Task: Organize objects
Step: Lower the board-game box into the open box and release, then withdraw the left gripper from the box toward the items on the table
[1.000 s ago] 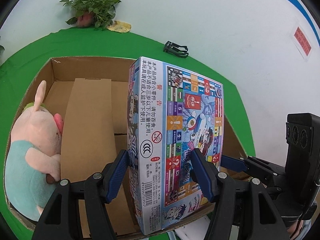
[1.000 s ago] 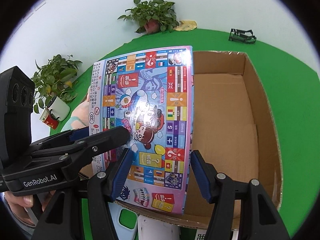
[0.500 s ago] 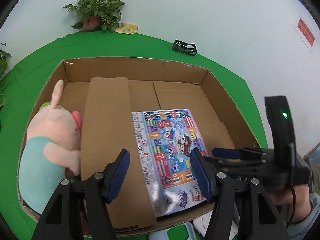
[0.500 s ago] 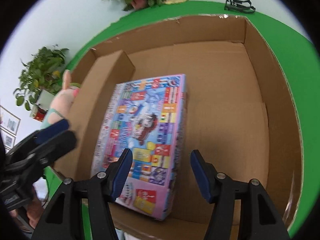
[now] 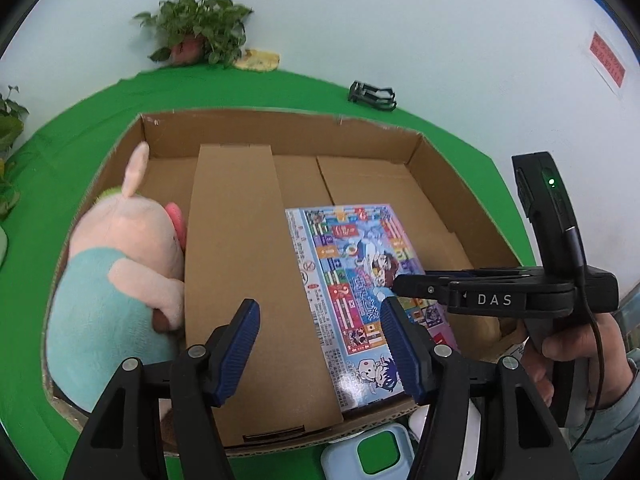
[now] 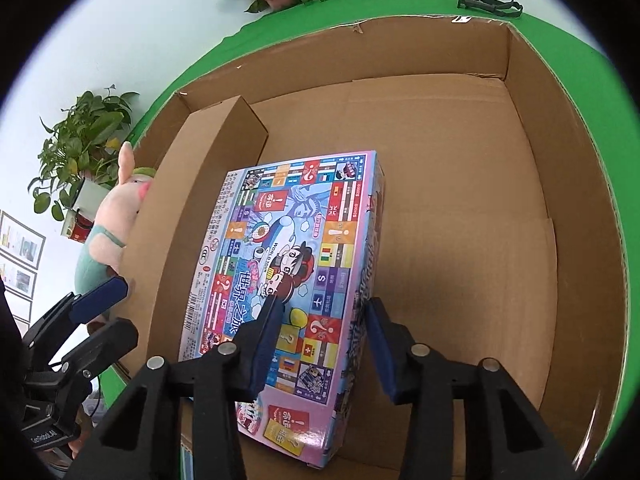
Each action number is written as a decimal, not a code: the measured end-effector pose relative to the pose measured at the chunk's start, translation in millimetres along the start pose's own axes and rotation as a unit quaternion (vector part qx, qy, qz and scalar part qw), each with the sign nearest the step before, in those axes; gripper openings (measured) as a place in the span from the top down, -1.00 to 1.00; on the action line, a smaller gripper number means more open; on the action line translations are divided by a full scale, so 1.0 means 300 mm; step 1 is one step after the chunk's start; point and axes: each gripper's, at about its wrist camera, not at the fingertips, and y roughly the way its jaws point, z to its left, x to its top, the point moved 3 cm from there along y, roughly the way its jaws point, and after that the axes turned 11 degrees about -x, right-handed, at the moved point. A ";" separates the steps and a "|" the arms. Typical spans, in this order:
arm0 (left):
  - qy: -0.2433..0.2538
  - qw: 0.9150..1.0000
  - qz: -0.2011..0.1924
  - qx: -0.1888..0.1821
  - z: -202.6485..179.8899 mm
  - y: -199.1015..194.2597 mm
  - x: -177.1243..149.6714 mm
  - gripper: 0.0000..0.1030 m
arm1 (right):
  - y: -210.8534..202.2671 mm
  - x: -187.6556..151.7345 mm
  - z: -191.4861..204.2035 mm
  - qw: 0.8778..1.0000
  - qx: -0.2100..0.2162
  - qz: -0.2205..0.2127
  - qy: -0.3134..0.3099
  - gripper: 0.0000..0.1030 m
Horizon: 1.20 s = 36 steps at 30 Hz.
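Right wrist, fingers [image 6: 272, 336] closing astride game box [image 6: 288, 248]

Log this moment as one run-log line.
stage: game box flat in carton | right gripper: closing, astride box edge | left gripper: open, empty

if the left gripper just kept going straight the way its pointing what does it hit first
Most likely the plain inner carton lying in the big box: the left gripper points down at its top face, between the plush and the game box. Depth is hard to judge.
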 end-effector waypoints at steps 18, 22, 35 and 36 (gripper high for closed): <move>0.096 0.966 -0.219 0.094 -0.247 -0.375 -0.067 -0.99 | -0.453 -0.270 0.057 0.959 -0.182 -0.217 -0.021 -0.99; 0.073 0.968 -0.223 0.088 -0.261 -0.411 -0.112 -0.99 | -0.516 -0.333 0.072 0.951 -0.187 -0.244 -0.020 -0.99; 0.063 0.972 -0.210 0.086 -0.302 -0.474 -0.221 -0.99 | -0.586 -0.453 0.138 0.941 -0.187 -0.279 -0.043 -0.99; 0.063 0.972 -0.209 0.088 -0.306 -0.475 -0.223 -0.99 | -0.586 -0.464 0.139 0.941 -0.186 -0.281 -0.043 -0.99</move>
